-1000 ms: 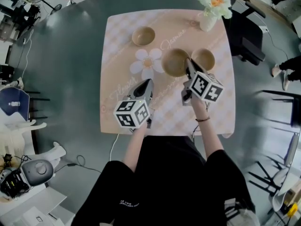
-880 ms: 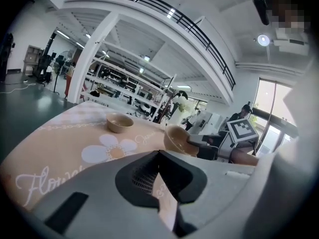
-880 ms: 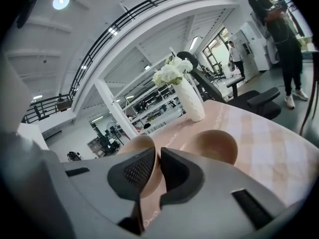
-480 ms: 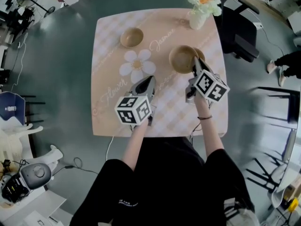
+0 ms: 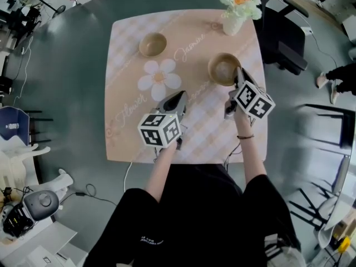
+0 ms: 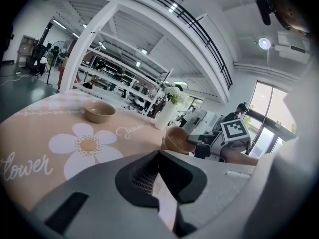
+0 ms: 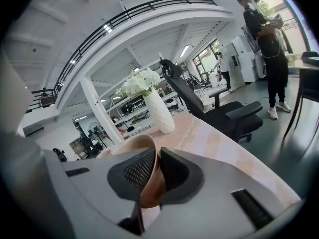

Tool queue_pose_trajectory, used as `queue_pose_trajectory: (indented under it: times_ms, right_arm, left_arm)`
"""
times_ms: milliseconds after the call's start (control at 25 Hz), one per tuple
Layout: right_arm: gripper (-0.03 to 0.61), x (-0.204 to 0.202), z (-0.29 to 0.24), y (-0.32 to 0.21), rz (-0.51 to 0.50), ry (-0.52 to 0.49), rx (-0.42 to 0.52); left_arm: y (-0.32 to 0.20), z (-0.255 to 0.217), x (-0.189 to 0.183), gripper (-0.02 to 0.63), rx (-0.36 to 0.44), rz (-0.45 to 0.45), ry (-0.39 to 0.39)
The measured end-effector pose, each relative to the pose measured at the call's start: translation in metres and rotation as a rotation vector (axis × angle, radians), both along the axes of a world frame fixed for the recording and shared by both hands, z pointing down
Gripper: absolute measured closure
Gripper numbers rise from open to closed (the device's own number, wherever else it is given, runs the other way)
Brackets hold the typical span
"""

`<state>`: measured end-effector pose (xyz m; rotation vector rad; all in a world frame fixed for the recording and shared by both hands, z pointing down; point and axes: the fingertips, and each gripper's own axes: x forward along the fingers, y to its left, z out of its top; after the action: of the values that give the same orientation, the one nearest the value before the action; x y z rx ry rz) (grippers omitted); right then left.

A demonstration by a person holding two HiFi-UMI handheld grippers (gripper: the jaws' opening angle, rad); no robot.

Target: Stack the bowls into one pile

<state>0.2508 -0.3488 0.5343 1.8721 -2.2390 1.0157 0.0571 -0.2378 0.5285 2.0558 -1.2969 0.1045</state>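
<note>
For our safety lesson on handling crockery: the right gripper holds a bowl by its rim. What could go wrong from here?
1. The right gripper pinches the held bowl at one spot of its rim only, so it might tilt or slip out.
2. The vase of flowers stands close behind it; a careless swing could topple it.
3. The other bowl sits well across the table, a long carry on that grip.

Vase behind right bowl
</note>
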Motion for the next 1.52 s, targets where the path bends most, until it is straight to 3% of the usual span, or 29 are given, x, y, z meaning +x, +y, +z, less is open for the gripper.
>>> queue_pose_trajectory:
  times_ms: [720,880,1080,1320,1520]
  right_arm:
    - [0.554,0.01,0.022,-0.007,-0.064,0.227,-0.022]
    - [0.484,0.011,0.026,-0.008,-0.069,0.248,-0.027]
    - [0.442,0.009,0.039,-0.008,-0.073,0.186,-0.078]
    - [0.443,0.007,0.055,-0.004,-0.064,0.082,-0.162]
    - [0.513,0.006,0.061,-0.004,-0.075,0.05,-0.218]
  left_arm:
    - [-0.006,0.013,0.013,0.617,-0.037,0.014,0.01]
    - [-0.006,0.014,0.013,0.617,-0.039,0.014,0.009]
    - [-0.005,0.015,0.015,0.617,-0.044,0.015,0.005]
    - [-0.002,0.015,0.014,0.617,-0.046,-0.001,-0.002]
    - [0.001,0.014,0.012,0.617,-0.044,-0.016,-0.011]
